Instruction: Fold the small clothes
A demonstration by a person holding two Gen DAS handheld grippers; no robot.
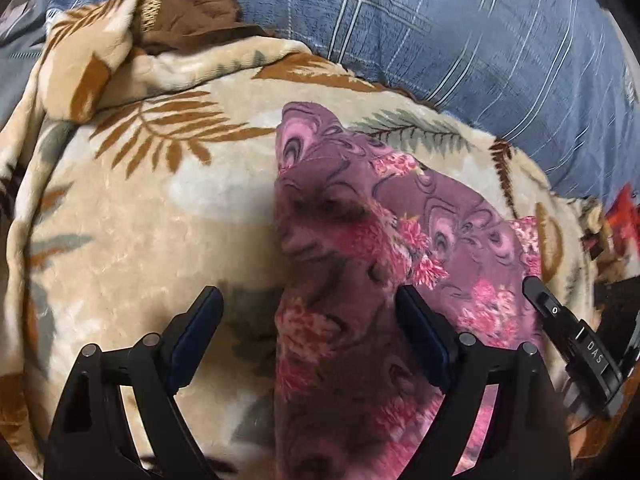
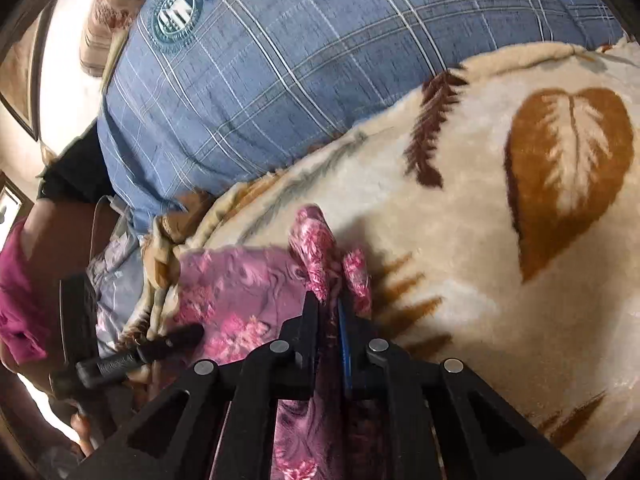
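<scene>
**Floral cloth pinched on the leaf blanket**

A blue plaid pillow lies behind a cream leaf-print blanket that covers the surface. On the blanket lies the small purple-and-pink floral garment, rumpled, one edge bunched upward. The right gripper has its jaws clamped together on that bunched fold. The left gripper hovers with its jaws spread wide, straddling the garment's edge without pressing it.
</scene>
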